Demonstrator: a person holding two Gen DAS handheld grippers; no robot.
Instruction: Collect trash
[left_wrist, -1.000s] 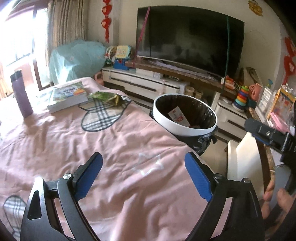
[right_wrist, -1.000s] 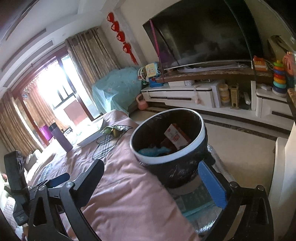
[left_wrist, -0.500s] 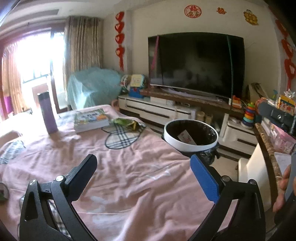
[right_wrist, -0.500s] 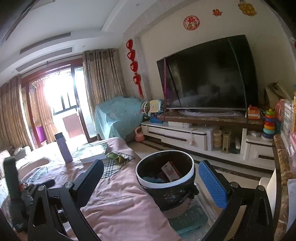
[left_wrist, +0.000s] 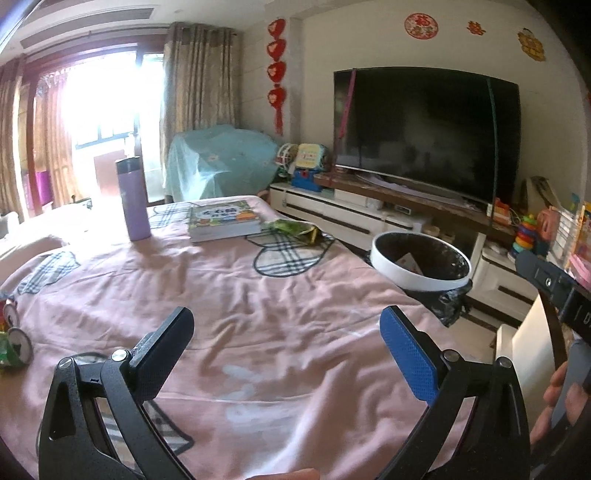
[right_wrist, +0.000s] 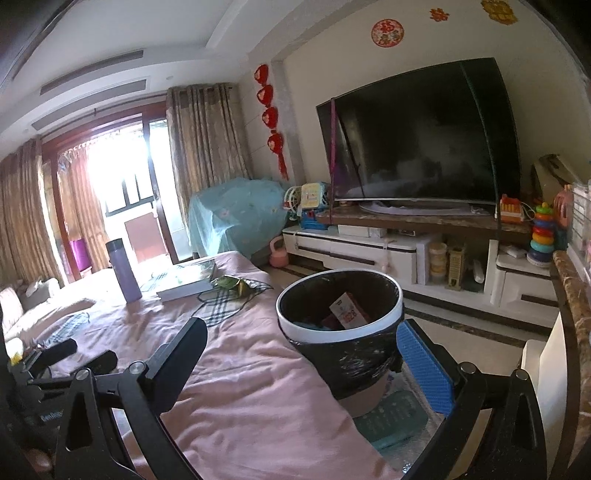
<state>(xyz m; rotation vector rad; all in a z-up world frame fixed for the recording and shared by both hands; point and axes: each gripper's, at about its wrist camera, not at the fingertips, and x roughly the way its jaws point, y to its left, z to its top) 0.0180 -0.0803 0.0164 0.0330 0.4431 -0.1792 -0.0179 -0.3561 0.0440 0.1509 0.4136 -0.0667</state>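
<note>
Green crumpled snack wrapper (left_wrist: 295, 229) lies flat, long axis left-right, beside white-rimmed black-lined trash bin (left_wrist: 421, 275); both grippers' jaws wide, empty.

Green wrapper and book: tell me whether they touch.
Cannot tell. In the left wrist view the green wrapper lies right beside the book, and neither view plainly shows a gap or contact between their edges.
</note>
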